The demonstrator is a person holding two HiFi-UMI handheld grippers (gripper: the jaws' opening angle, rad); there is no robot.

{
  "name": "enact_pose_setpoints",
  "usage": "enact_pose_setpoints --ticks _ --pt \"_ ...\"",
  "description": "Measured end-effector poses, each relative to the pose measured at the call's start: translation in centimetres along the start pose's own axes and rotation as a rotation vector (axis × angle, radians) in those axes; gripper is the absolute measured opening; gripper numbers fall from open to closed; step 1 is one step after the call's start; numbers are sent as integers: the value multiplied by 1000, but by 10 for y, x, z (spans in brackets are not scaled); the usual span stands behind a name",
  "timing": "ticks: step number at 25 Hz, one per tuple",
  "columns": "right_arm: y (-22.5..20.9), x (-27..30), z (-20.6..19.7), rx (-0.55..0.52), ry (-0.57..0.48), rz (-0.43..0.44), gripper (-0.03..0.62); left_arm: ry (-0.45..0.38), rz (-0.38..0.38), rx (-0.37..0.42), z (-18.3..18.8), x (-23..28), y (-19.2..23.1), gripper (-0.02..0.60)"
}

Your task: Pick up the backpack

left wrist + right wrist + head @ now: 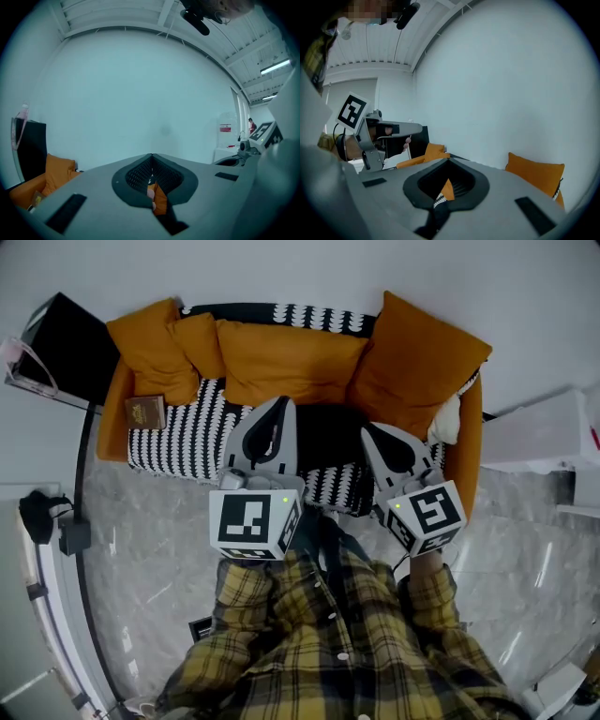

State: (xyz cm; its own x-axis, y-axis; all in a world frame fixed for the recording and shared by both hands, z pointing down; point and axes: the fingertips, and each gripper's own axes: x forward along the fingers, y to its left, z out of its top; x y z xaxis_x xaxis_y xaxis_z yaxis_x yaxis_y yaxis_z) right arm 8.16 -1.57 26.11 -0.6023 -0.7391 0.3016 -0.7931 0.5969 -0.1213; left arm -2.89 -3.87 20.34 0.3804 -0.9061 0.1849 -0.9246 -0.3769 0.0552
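Both tools are found closed with nothing held. The left gripper (281, 407) and the right gripper (371, 435) are pointed at the sofa (169, 442). The backpack (328, 435), a dark shape, is seen on the seat below the orange cushions (281, 362), between the two tips and just beside each. Neither hand is judged nearer. Its long axis cannot be made out. Opening of the jaws is judged necessary before any grasp.

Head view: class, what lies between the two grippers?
The black backpack, on the sofa, lies between the left gripper and the right gripper, as the head view shows.
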Motion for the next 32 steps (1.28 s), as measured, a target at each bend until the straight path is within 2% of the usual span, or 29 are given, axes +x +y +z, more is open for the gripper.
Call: enact_pose_setpoints --ticks 9,16,26,32 --pt "-14 20 -3 11 12 -20 15 10 -9 -18 -6 24 13 18" --pt "-27 36 -14 12 52 -29 15 63 -26 -39 -27 34 17 18" --pt "-47 66 -57 2 124 -54 15 174 -21 -74 -88 45 37 18" --pt "-63 86 -105 6 195 -72 15 262 -30 -77 -141 56 42 18"
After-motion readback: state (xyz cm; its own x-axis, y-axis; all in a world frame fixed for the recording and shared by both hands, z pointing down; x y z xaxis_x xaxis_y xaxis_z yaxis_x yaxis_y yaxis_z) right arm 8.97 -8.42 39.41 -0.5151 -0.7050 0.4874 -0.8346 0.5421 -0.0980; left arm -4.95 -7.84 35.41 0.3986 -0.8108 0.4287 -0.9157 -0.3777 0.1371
